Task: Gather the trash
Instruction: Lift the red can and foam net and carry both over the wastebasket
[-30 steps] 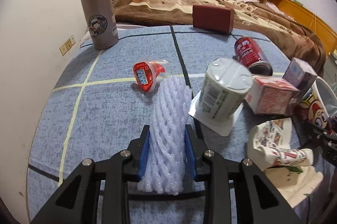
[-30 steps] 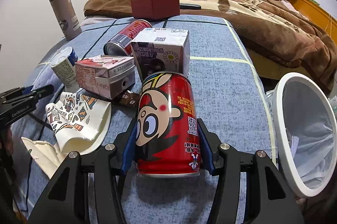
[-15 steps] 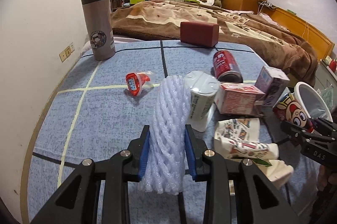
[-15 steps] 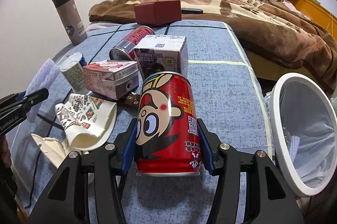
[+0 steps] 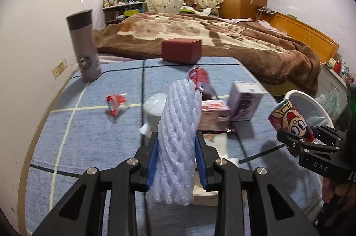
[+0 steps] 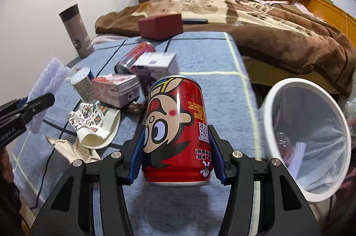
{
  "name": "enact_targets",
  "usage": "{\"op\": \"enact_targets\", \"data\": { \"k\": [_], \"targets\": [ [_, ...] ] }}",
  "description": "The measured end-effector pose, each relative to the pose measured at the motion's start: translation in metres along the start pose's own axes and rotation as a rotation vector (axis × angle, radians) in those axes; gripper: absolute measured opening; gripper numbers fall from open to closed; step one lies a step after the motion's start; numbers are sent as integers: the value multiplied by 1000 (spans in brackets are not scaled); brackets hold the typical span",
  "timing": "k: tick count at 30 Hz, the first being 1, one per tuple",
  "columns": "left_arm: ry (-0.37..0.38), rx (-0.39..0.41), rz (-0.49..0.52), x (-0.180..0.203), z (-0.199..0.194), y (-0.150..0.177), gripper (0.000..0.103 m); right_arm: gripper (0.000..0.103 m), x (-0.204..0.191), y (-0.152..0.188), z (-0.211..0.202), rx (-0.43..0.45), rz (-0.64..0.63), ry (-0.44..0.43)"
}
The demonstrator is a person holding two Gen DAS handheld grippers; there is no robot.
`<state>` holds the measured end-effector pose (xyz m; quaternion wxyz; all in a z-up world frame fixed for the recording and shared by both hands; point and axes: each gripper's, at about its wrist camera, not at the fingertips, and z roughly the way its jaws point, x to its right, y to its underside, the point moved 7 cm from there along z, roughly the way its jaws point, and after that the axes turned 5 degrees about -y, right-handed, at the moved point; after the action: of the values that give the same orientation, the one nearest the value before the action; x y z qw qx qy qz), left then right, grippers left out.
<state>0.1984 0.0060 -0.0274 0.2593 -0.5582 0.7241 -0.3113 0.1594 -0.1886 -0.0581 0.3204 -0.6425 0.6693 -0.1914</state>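
Left gripper (image 5: pixel 176 160): jaws drawn close, pads pressing into a white foam net (image 5: pixel 178 136) held upright. The soft mesh bulges above and below the pads, so a narrow squeeze is evidently what it takes to keep it from slipping.

Right gripper (image 6: pixel 176 158): jaws set wide and clamped on the sides of a red cartoon can (image 6: pixel 176 127), gripped low on its body and carried upright, base toward the camera. In the left view the can sits just in front of the bin's rim.

Bin (image 6: pixel 278 93): white-rimmed, lined with a clear bag, standing off the table's right edge, just beside the right gripper. Something pale lies at the bottom of the liner; it cannot be identified. Both items appear held clear of the table (image 6: pixel 200 53) for carrying to this bin; neither is over the opening yet.

Trash on the blue table: a second red can (image 6: pixel 133 56) on its side, a purple carton (image 6: pixel 153 65), a pink carton (image 6: pixel 115 89), a paper cup (image 6: pixel 82 82) tipped over, and crumpled printed paper (image 6: pixel 93 122), all clustered and touching or nearly so. A small red-lidded cup (image 5: pixel 115 102) lies apart to the left.

Not judged trash: a grey flask (image 5: pixel 83 45) upright at the far left corner, and a dark red box (image 5: pixel 181 50) at the far edge.
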Motion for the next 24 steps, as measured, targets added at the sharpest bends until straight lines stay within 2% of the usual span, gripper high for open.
{"op": "enact_targets", "data": {
  "k": [6, 24],
  "targets": [
    [36, 12, 38, 37, -5, -5, 33, 54, 22, -2, -17, 36, 36, 24],
    [217, 21, 141, 162, -6, -21, 33, 54, 102, 2, -55, 102, 148, 132]
  ]
}}
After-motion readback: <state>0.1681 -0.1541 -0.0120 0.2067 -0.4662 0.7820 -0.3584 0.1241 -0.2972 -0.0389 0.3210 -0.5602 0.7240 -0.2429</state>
